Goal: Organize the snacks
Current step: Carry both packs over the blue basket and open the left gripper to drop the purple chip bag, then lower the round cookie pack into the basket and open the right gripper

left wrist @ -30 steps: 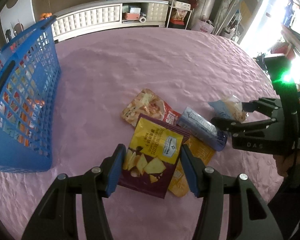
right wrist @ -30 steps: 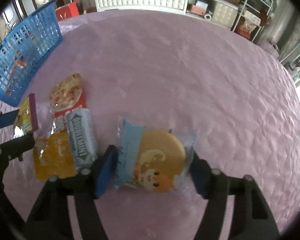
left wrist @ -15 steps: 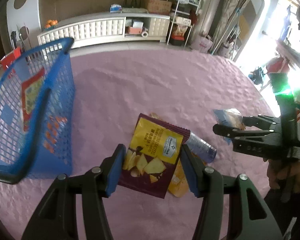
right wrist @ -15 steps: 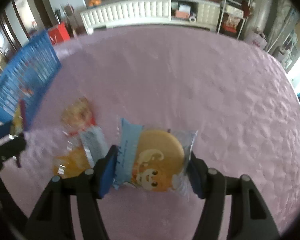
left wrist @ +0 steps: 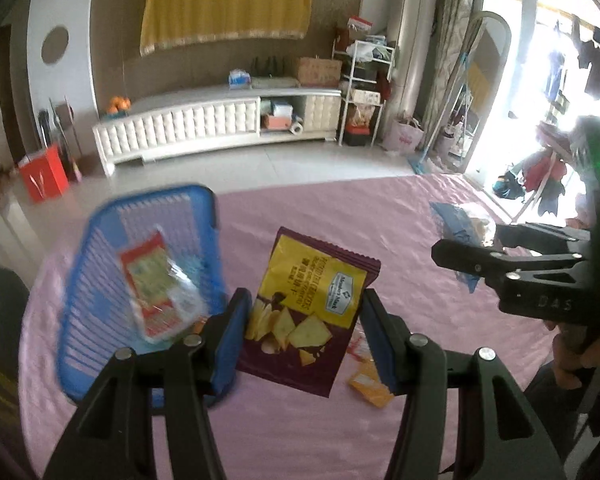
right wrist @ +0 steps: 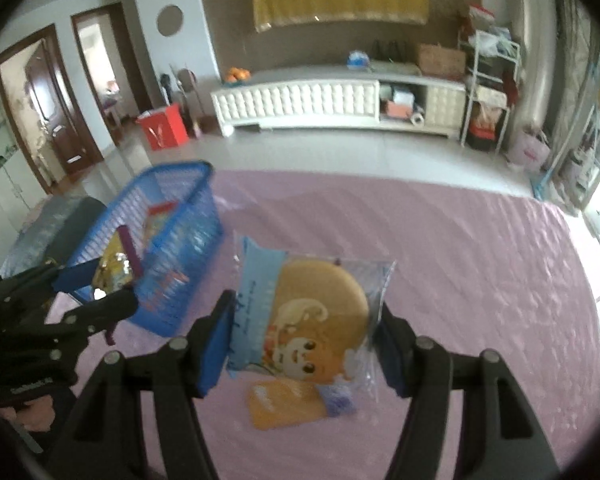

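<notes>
My left gripper (left wrist: 305, 330) is shut on a purple-and-yellow chip bag (left wrist: 308, 312), lifted clear of the pink tablecloth. Just to its left stands the blue basket (left wrist: 100, 296), with a red snack packet (left wrist: 158, 288) inside. My right gripper (right wrist: 306, 338) is shut on a clear-and-blue packet holding a round cake (right wrist: 300, 316), also raised above the table. In the right wrist view the left gripper (right wrist: 88, 292) with its chip bag (right wrist: 114, 266) hangs in front of the basket (right wrist: 172, 240). In the left wrist view the right gripper (left wrist: 464, 246) is seen from the side.
An orange packet (right wrist: 284, 402) and a bluish one (right wrist: 340, 400) lie on the tablecloth (right wrist: 460, 280) under the raised cake. Bits of the orange packet (left wrist: 370, 388) show under the chip bag. A white cabinet (left wrist: 188, 126) and shelves stand beyond the table.
Both grippers have risen from the table with their packets and tipped up, so the room shows. The basket now appears lower and nearer the left gripper. The snacks left on the cloth have dropped away.
</notes>
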`<state>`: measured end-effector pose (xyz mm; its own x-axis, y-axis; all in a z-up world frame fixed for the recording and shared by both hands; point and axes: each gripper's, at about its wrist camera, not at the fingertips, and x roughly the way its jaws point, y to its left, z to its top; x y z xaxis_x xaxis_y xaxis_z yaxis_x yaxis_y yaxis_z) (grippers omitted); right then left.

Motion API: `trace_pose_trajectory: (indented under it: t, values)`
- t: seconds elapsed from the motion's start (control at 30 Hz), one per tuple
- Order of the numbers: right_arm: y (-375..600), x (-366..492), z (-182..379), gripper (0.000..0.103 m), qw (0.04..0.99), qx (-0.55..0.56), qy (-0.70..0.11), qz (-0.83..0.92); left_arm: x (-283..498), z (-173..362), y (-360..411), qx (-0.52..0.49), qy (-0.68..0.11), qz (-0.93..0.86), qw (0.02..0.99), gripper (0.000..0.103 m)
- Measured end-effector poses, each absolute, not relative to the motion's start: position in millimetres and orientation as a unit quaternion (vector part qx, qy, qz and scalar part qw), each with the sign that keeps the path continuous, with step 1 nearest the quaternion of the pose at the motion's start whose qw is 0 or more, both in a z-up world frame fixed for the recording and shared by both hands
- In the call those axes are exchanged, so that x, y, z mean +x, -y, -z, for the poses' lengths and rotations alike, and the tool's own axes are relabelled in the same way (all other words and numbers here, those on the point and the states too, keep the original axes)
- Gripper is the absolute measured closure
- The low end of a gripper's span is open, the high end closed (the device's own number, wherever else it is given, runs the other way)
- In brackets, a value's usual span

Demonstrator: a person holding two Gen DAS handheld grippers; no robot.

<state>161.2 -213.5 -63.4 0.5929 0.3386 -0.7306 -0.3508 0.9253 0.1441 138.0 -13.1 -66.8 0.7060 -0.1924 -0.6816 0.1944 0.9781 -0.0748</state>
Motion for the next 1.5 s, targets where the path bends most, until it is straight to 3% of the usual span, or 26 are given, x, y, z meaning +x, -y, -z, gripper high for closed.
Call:
trace_pose_trajectory:
  t: [0.4,0.77,1.13,1.27,1.5]
  values:
    - [121,173,35,0.035,0.886,-0.01,-0.384,-0.26,159,33,-71,0.011,-0.381,0.072,0.922,0.05]
    - [69,218,61,0.035,0.87,-0.027,-0.412,-0.271,217,76,-103,0.004,-0.454,0.062,0.889,0.05]
    - [81,256,94,0.035,0.863,-0.009,-0.441,-0.245,291,106,-101,-0.008,-0.505,0.06,0.861,0.05]
    - [87,264,96,0.035,0.866,-0.007,-0.44,-0.238,308,108,-96,-0.001,-0.506,0.075,0.859,0.032]
    - [87,262,95,0.035,0.868,-0.014,-0.436,-0.239,299,105,-94,0.013,-0.5,0.079,0.862,0.031]
